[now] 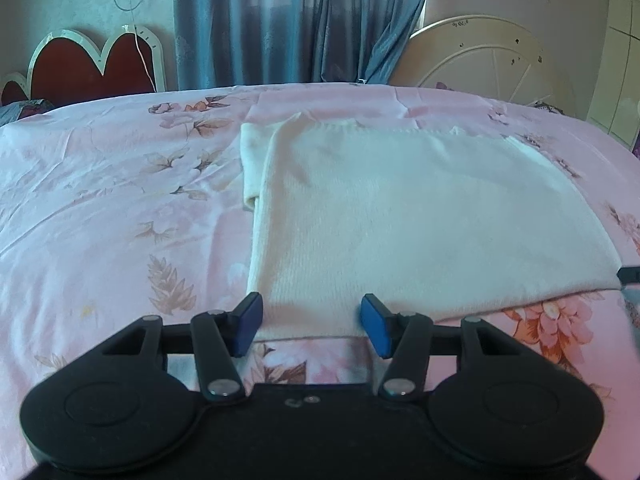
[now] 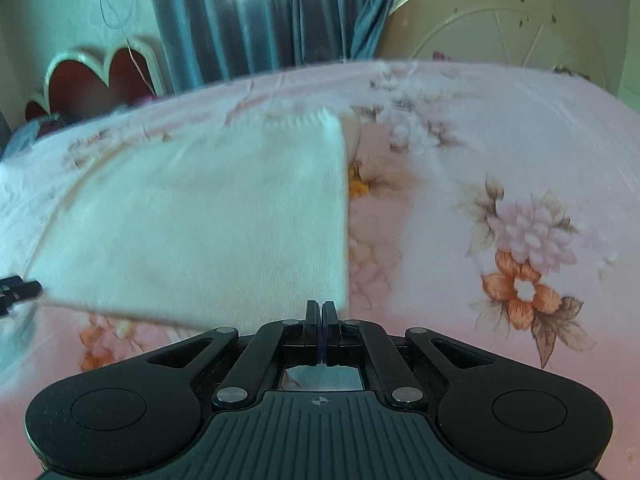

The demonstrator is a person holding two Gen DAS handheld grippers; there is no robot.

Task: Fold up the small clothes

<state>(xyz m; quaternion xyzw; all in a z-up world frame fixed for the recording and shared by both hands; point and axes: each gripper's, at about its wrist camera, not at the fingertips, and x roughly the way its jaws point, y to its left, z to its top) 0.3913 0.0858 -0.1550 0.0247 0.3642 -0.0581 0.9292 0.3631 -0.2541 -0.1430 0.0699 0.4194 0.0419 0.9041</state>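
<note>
A cream knitted garment (image 1: 400, 216) lies folded flat into a rectangle on the pink floral bedsheet (image 1: 100, 200). My left gripper (image 1: 313, 324) is open at the garment's near left corner; the hem lies between its blue pads (image 1: 252, 320), which do not press on it. In the right wrist view the same garment (image 2: 200, 220) fills the left half. My right gripper (image 2: 322, 312) is shut, its tips right at the garment's near right corner. No cloth shows between the jaws. A black part of the left gripper (image 2: 16, 284) shows at the left edge.
The bedsheet (image 2: 500, 152) spreads wide to the right of the garment. Behind the bed stand a red heart-shaped headboard (image 1: 88, 68), blue curtains (image 1: 300, 20) and a round cream board (image 1: 480, 60) leaning on the wall.
</note>
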